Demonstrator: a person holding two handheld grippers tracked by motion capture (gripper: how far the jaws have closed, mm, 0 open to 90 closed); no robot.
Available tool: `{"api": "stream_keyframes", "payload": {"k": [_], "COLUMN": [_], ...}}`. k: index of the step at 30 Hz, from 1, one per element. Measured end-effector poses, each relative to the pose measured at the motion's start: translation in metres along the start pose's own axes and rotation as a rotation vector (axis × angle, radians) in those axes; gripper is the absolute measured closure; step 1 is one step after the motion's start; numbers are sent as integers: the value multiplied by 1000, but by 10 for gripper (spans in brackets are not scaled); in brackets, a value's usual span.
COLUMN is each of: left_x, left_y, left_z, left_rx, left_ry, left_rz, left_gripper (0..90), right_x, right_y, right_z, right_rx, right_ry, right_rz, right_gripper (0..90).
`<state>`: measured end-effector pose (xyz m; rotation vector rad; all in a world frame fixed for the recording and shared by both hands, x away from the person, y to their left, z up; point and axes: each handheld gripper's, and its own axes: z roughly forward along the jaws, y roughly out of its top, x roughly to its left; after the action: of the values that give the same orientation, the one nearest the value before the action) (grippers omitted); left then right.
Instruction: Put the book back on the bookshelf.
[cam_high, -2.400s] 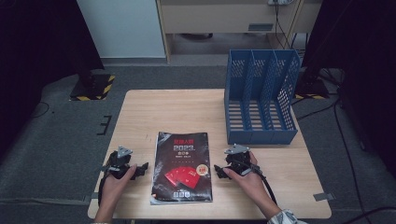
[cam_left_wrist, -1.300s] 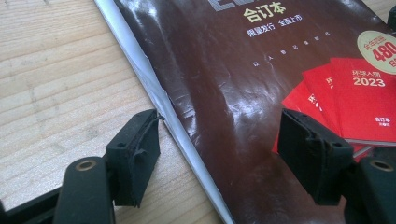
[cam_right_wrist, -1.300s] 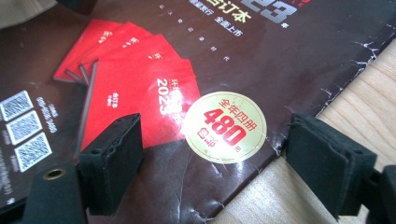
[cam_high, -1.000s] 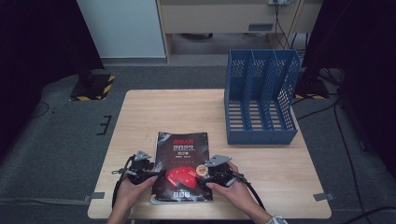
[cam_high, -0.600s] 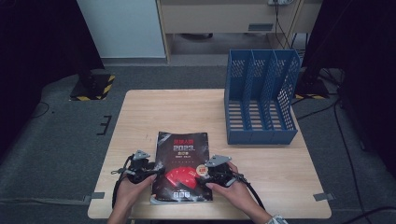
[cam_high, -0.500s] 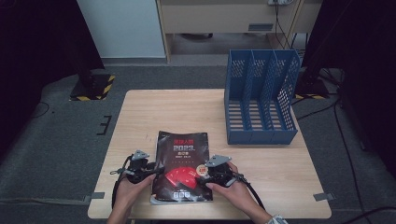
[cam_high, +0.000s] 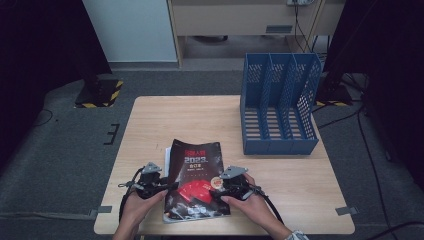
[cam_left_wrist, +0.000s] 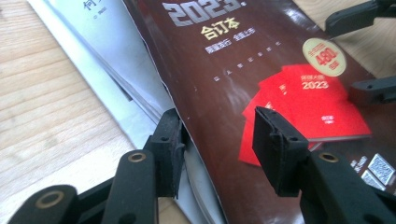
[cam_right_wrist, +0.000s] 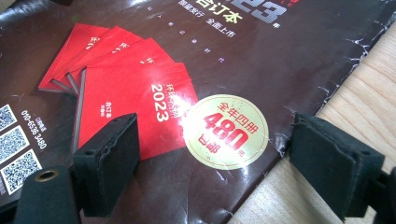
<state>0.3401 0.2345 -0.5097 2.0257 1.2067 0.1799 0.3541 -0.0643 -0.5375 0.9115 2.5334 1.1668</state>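
— Left gripper (cam_left_wrist: 219, 129)?
— Half closed, just been narrowing around the magazine (cam_left_wrist: 224, 70) at its left edge. One pad against the lifted cover's rim, the other above the cover; no pinch yet.
— Right gripper (cam_right_wrist: 219, 144)?
— Wide apart, straddling the right edge, probably to grip from both sides.
— Magazine's spot?
— Flat at the near edge of the table (cam_high: 200, 115), atop white sheets (cam_left_wrist: 107, 51), well apart from the rack (cam_high: 277, 107). Likely headed there, hence the two-sided approach.

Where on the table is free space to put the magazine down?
Bare wood lies behind the magazine up to the table's far edge, left of the blue file rack, and right of the right hand-held gripper. The front middle is crowded.
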Motion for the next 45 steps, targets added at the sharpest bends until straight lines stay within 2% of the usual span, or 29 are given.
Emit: {"api": "stream_keyframes", "payload": {"k": [2, 6, 8, 12, 14, 16, 19, 21, 25, 27, 30, 32, 36, 38, 45], "left_x": [1, 8, 10, 11, 8, 5, 1, 1, 5, 4, 0, -5, -9, -11, -10], "left_y": [1, 6, 10, 14, 13, 13, 8, 4, 4, 7, 8, 10, 12, 12, 12], "left_z": [4, 10, 14, 18, 15, 13, 12, 10, 14, 19, 21, 25, 30, 31, 28], "left_rx": [-1, -30, -36, -47, -57, -48, -4, 8, 1, -1, -13, 6, 4, 5, -9], "left_ry": [22, 24, 26, 19, 3, 7, 24, 29, 7, -1, -64, -48, -36, -27, -54], "left_rz": [4, -17, -15, -7, 5, 22, 47, 36, -9, -3, 2, 30, 32, 32, 4], "left_gripper": [525, 554, 555, 554, 571, 594, 599, 599, 606, 598, 613, 613, 608, 643, 816], "right_x": [0, 2, 2, 3, 4, 3, 3, 4, 6, 6, 6, 5, 5, 5, 4], "right_y": [0, -1, -1, -1, -1, -2, -2, -2, -2, -2, -2, -2, -2, -1, -1], "right_z": [0, 0, -1, -1, -1, -1, -1, -2, -2, -2, -2, -1, -1, -1, 0], "right_rx": [0, -2, -1, 0, -3, -2, -2, 1, 1, 0, -1, 0, 0, 0, 2], "right_ry": [-4, -14, -15, -15, -19, -17, -18, -16, -24, -29, -25, -23, -22, -21, -8], "right_rz": [2, 11, 12, 12, 12, 11, 10, 10, 14, 15, 18, 15, 15, 15, 18], "right_gripper": [166, 163, 163, 164, 164, 164, 164, 166, 165, 164, 163, 160, 160, 158, 123]}}
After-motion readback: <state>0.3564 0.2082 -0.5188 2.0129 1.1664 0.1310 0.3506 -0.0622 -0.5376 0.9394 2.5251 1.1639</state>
